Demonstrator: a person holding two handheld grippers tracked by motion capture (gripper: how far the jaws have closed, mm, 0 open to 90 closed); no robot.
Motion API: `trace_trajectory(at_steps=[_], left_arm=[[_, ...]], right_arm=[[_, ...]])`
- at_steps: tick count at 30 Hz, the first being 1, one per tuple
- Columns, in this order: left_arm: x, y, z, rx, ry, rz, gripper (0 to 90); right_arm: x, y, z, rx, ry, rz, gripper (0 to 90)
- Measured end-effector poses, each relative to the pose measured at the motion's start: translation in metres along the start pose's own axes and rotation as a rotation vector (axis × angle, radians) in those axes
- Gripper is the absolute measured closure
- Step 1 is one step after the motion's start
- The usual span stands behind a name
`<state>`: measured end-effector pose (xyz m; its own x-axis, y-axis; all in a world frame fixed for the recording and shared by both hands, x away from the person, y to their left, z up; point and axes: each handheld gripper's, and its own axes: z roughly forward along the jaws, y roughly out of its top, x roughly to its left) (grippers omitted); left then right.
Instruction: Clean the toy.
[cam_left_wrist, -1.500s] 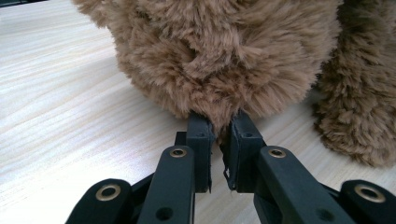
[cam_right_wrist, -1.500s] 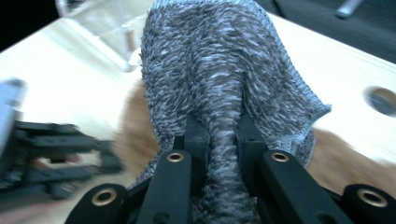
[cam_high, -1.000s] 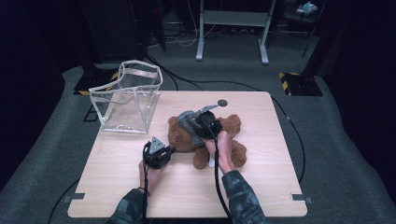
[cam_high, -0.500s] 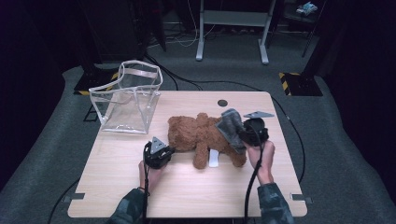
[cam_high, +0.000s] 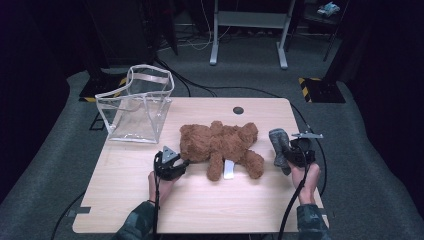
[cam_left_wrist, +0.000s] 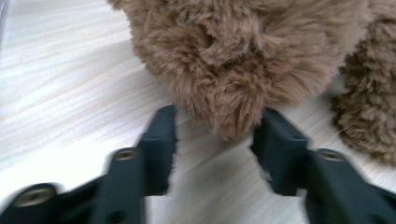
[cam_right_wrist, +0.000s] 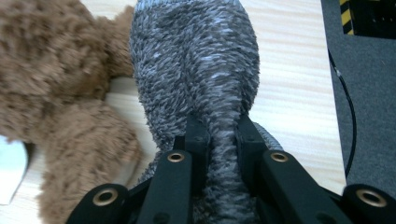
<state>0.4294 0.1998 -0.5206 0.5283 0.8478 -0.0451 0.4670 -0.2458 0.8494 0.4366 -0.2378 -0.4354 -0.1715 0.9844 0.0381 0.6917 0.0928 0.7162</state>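
Surroundings: a clear plastic bag (cam_high: 136, 107) stood upright at the wooden table's (cam_high: 200, 200) far left corner.
Bear: the shaggy brown plush bear (cam_high: 220, 142) lay mid-table.
Left gripper (cam_high: 172, 164): jaws had just been opening, bear's fur between them, unpinched.
Right gripper (cam_high: 286, 155): clamped on a fuzzy grey cloth (cam_right_wrist: 196, 70), right of the bear.

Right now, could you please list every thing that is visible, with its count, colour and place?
Teddy bear: one, brown, lying at the middle of the table, white tag beneath it.
Grey fuzzy cloth: one, grey, at the table's right side, pinched in the right gripper.
Clear bag: one, transparent with pale trim, standing open at the table's far left corner.
Table: one, light wood.
Left gripper: one, black, jaws just opened, apart around a tuft of the bear's fur.
Right gripper: one, black, shut on the cloth.
Hands: two, at the near edge.
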Motion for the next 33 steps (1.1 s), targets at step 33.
trace_trajectory(at_steps=[33], left_arm=[[-0.088, 0.028, -0.003, 0.123, -0.163, 0.028, 17.5]], right_arm=[[-0.003, -0.01, 0.015, 0.047, 0.02, 0.025, 79.6]])
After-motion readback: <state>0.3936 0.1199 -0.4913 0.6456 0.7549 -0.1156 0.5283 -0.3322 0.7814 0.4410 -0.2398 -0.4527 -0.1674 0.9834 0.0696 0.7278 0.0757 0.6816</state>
